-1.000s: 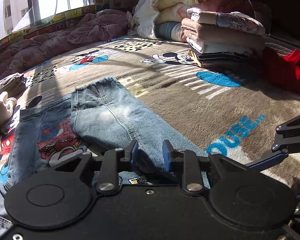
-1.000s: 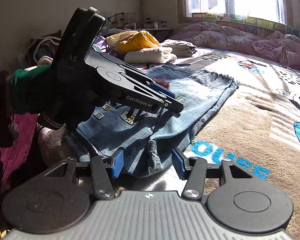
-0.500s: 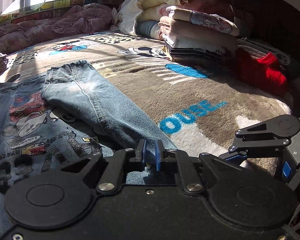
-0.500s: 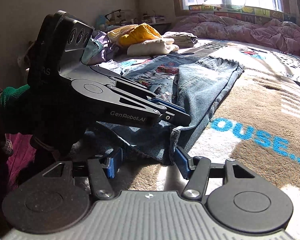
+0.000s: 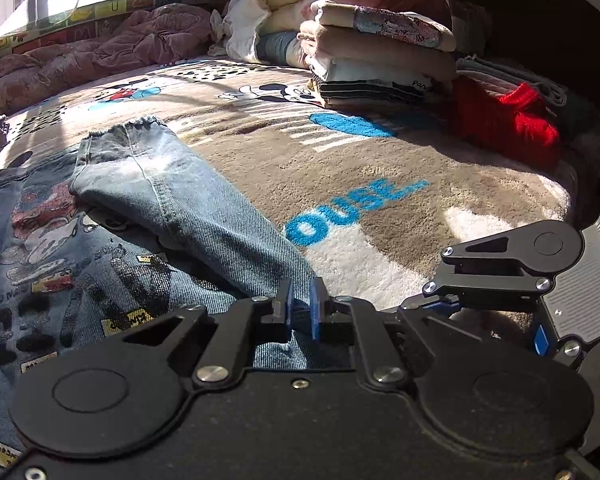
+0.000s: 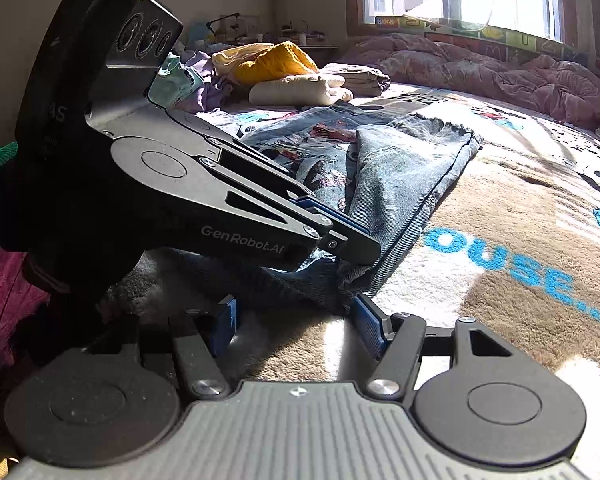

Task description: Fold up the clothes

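Blue denim jeans (image 5: 188,208) with cartoon prints lie on the bed blanket, one leg folded over the other. My left gripper (image 5: 300,312) is shut on the near edge of the jeans; it also shows in the right wrist view (image 6: 356,240), pinching the denim (image 6: 400,184). My right gripper (image 6: 296,326) is open, its blue pads either side of the bunched near corner of the jeans, low over the blanket. It shows at the right of the left wrist view (image 5: 496,300).
A brown cartoon blanket (image 5: 380,168) covers the bed. A stack of folded clothes (image 5: 380,64) and a red garment (image 5: 504,120) lie at the far right. A pink quilt (image 6: 480,68) lies under the window. Yellow and cream clothes (image 6: 284,76) lie beyond the jeans.
My left gripper closed on the near edge of the jeans and pulled it a little. My right gripper moved closer to the denim corner, still open.
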Demonstrator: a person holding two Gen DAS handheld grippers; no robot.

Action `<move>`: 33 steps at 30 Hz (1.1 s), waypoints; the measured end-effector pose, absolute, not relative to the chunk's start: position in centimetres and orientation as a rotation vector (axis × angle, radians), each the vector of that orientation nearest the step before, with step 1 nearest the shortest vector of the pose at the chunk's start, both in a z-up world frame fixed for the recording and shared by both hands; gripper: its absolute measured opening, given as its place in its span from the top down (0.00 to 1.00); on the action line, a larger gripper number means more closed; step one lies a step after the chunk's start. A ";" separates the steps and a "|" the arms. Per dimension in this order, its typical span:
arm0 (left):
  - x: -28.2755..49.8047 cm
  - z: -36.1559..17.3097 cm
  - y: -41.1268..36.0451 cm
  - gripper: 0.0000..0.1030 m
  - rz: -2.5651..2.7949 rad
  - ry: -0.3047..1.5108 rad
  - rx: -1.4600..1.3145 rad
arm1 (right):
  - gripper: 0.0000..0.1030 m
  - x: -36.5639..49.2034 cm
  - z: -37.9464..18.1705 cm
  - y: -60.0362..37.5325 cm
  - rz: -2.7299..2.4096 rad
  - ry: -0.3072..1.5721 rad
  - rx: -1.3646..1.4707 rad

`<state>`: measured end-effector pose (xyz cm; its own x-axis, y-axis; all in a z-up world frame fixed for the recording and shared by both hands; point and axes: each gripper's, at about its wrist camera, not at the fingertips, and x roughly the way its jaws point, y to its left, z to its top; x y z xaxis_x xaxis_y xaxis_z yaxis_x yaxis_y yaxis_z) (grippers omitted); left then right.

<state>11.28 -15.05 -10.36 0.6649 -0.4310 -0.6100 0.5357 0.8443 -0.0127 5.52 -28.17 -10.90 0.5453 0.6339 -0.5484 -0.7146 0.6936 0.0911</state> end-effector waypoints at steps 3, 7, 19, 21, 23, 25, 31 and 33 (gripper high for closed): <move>11.5 -10.8 -15.2 0.94 -0.539 0.649 0.173 | 0.39 5.3 -11.0 -28.0 0.789 0.588 -0.150; 11.7 -10.9 -15.5 0.94 -0.524 0.660 0.193 | 0.39 5.0 -11.0 -27.6 0.761 0.589 -0.147; 9.2 -7.4 -4.5 0.68 -0.472 0.575 -0.254 | 0.40 0.2 -9.0 -27.1 0.637 0.531 -0.099; 8.9 -6.5 -1.8 0.68 -0.423 0.546 -0.337 | 0.40 -0.4 -8.6 -26.6 0.616 0.501 -0.115; 8.3 -5.8 0.3 0.68 -0.388 0.520 -0.381 | 0.40 -0.6 -8.0 -25.8 0.591 0.469 -0.126; 7.7 -5.4 2.3 0.68 -0.352 0.501 -0.407 | 0.40 -0.5 -7.5 -25.0 0.573 0.440 -0.133; 5.5 -6.2 8.9 0.58 -0.177 0.489 -0.486 | 0.40 0.8 -6.9 -21.4 0.560 0.430 -0.144; 4.8 -6.5 11.5 0.56 -0.101 0.478 -0.545 | 0.40 1.0 -6.8 -19.7 0.588 0.429 -0.169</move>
<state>4.83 11.52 -6.55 0.8859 -0.2170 -0.4100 -0.0320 0.8531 -0.5207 0.97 -19.72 -6.81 0.7476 0.4999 -0.4373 -0.5690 0.8216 -0.0336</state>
